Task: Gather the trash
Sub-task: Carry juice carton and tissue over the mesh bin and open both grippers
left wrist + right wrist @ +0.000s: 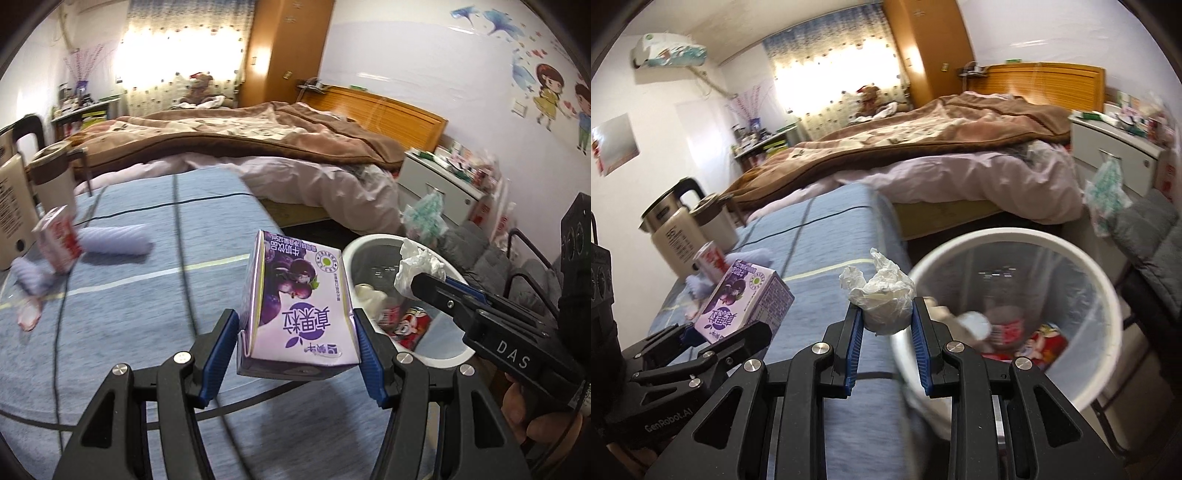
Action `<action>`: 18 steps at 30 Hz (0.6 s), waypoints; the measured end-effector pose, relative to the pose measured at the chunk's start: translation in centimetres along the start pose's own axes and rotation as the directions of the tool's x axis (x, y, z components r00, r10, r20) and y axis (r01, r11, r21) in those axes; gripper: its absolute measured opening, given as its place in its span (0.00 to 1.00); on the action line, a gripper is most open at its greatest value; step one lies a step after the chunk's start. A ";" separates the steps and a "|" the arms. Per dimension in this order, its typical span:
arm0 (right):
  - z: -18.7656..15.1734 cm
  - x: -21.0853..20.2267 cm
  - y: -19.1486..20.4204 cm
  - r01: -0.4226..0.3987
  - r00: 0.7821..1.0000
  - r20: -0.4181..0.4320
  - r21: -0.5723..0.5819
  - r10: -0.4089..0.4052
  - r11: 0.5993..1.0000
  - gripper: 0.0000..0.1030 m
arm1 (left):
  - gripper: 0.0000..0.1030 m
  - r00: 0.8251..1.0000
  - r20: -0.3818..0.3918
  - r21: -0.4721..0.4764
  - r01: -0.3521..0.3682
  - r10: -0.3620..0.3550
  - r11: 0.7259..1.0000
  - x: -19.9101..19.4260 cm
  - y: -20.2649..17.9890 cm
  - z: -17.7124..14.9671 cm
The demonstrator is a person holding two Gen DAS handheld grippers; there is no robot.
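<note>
My left gripper (295,325) is shut on a purple milk carton (295,306), held above the blue cloth beside the bin; the carton also shows in the right wrist view (742,299). My right gripper (888,314) is shut on a crumpled white tissue (882,295), just left of the rim of the white trash bin (1082,254). In the left wrist view the right gripper (428,284) holds the tissue (417,266) over the bin (373,243). The bin holds red wrappers (1041,339) and other trash. A red-and-white carton (59,240) and pale purple wrappers (118,240) lie on the cloth.
A blue checked cloth (147,332) covers the table, with black cables across it. Two kettles (676,225) stand at its far left. A bed with a brown blanket (240,133) lies behind. A white nightstand (1115,158) and a grey cushioned seat (1152,236) are right of the bin.
</note>
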State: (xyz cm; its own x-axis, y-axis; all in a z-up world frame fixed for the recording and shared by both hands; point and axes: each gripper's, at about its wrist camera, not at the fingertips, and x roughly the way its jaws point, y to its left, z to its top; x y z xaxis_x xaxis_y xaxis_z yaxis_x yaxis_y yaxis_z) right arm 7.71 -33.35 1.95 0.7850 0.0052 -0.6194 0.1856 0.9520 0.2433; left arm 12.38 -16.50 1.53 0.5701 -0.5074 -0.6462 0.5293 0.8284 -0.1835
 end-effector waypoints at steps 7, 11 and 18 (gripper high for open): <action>0.2 -0.9 -4.3 0.080 0.997 0.007 0.060 -0.081 0.995 0.26 | 0.61 0.998 -0.029 0.045 0.057 -0.055 0.997 2.0 -3.4 0.8; -0.1 -0.9 -6.3 0.113 0.994 -0.010 0.083 -0.113 0.990 0.26 | 0.61 0.996 -0.055 0.072 0.080 -0.076 0.994 3.4 -5.2 1.0; -0.6 -0.3 -9.3 0.158 0.987 -0.051 0.111 -0.153 0.981 0.26 | 0.61 0.990 -0.094 0.095 0.116 -0.107 0.989 5.3 -7.7 1.0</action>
State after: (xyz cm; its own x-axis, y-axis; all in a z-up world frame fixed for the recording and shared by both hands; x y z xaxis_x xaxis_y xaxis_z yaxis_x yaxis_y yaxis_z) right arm 5.38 -42.07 -0.58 0.7160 -0.1253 -0.6867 0.3718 0.9011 0.2233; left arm 11.96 -25.82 0.27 0.4484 -0.5686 -0.6896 0.6494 0.7374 -0.1857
